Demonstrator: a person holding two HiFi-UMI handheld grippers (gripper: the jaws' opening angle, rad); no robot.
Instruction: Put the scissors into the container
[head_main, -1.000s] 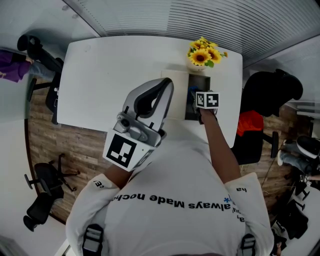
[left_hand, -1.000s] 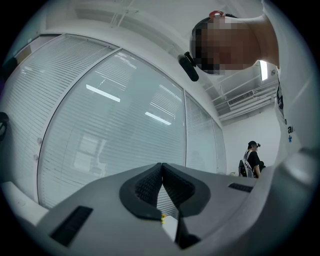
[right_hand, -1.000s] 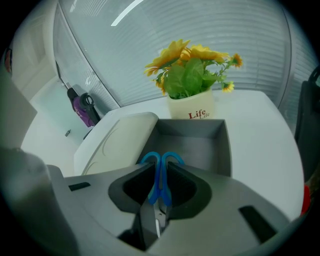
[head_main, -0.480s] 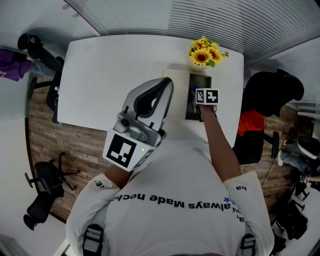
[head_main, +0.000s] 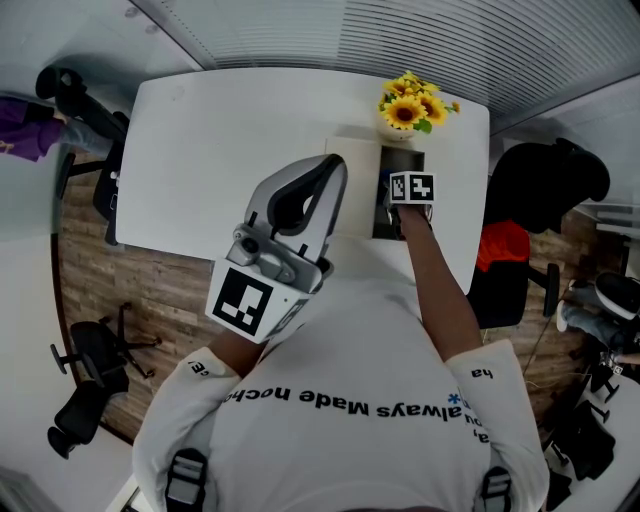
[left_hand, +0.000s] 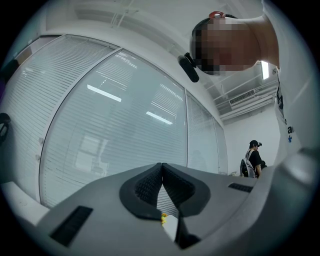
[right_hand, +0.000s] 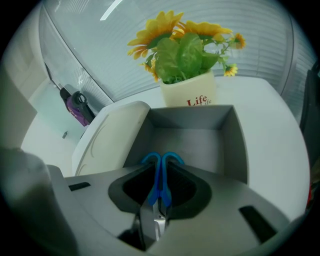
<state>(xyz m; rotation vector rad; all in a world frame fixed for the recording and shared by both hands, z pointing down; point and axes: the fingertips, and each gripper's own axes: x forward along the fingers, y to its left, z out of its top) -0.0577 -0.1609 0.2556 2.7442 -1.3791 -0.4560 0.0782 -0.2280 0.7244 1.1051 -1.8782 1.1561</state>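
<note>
Head view: you are standing at the white table (head_main: 230, 140), and this is the only view taking in both arms at once. The left gripper (head_main: 290, 225) is filling the frame centre, raised above the near table edge. The right gripper (head_main: 412, 190) is reaching out at 1 o'clock over the gray container (head_main: 384, 222), whose inside is barely showing here.

Right gripper view: this one is showing what the head view is not. The container is standing open-topped with its bare floor visible. A white lid (right_hand: 107, 132) is lying just beside it at 9 o'clock, and a flower pot (right_hand: 189, 95) of sunflowers is standing just past its far wall at 12 o'clock.

Left gripper view: it is pointing upward, catching only a glass wall (left_hand: 110, 125) with blinds and a distant person (left_hand: 254, 157) at 3 o'clock.

Claws: the right gripper's jaws are closing narrowly on the scissors (right_hand: 160, 182), clamping the blue handles. The handle loops are poking out toward 12 o'clock over the container's near wall, and the blades are pointing back at 6 o'clock. Whether the scissors are touching the container cannot be told. The left gripper's jaws are pressing together on nothing.

Change: compared with one second ago, the right gripper's marker cube is sitting slightly further toward 12 o'clock, nearer the pot. The left gripper is keeping its place.
</note>
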